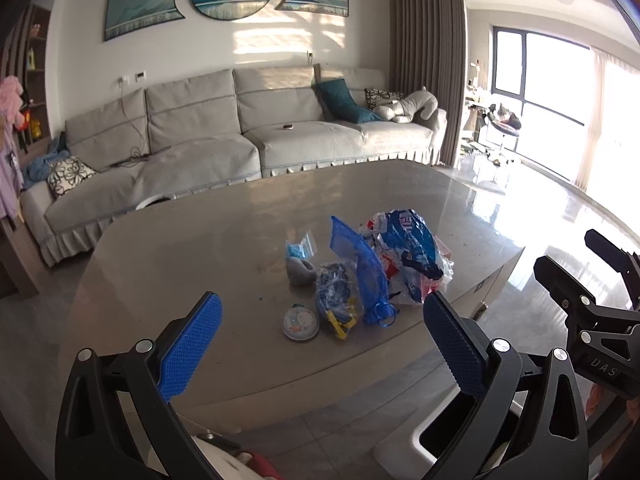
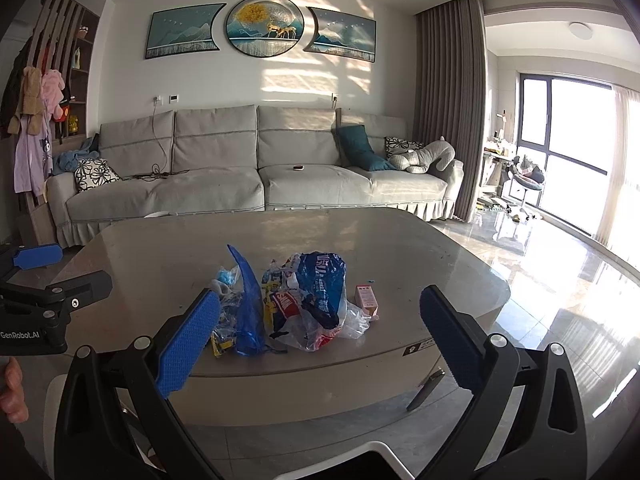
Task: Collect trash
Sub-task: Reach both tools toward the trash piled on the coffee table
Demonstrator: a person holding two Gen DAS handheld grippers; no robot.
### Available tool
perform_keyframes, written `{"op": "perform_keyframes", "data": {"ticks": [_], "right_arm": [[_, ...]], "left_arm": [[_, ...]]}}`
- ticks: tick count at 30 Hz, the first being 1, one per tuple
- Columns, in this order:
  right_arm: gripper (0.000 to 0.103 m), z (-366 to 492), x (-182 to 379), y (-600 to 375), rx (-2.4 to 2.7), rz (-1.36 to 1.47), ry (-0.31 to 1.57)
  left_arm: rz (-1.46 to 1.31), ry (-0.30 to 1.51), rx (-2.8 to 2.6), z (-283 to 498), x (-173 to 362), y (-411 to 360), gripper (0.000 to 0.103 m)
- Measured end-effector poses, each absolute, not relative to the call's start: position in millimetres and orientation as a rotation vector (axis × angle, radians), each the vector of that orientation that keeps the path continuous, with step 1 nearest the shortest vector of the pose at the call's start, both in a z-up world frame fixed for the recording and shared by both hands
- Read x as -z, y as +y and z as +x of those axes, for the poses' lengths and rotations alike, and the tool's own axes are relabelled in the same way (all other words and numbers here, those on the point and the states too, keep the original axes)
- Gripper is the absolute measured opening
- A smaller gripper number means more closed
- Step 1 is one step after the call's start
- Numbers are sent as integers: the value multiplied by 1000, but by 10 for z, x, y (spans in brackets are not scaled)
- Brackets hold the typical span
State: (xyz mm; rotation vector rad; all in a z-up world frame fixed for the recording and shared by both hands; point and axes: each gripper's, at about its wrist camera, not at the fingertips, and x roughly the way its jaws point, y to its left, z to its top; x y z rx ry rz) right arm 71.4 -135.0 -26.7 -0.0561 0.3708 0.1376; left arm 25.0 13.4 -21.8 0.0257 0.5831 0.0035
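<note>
A pile of trash lies on the coffee table (image 1: 168, 248) (image 2: 400, 248): a crumpled blue and white plastic bag (image 1: 408, 252) (image 2: 320, 292), a blue ribbon bag (image 1: 366, 276) (image 2: 248, 300), a clear wrapper with blue and yellow bits (image 1: 336, 300), a round lid (image 1: 301, 322), a small zip bag (image 1: 300, 246), a grey lump (image 1: 301, 272) and a small pink box (image 2: 366, 298). My left gripper (image 1: 320, 336) is open and empty, short of the pile. My right gripper (image 2: 320, 332) is open and empty in front of the pile; it also shows in the left wrist view (image 1: 592, 280).
A white bin (image 1: 436, 440) (image 2: 368, 464) with a dark opening stands on the floor below the table's near edge. A grey sofa (image 1: 240, 136) (image 2: 256, 168) with cushions runs behind the table. Glossy floor and windows lie to the right.
</note>
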Motion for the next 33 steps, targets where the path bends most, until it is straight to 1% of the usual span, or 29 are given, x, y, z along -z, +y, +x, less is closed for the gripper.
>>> {"op": "perform_keyframes", "data": {"ticks": [14,33], "right_arm": [[99,1151,448,-1099,-190,-86,399],[100,1631,841,-838,-237,-91,468]], "left_arm": [[-10,600,-39,593,514,419,99],[-29,723,-36,1156,1202,647,99]]}}
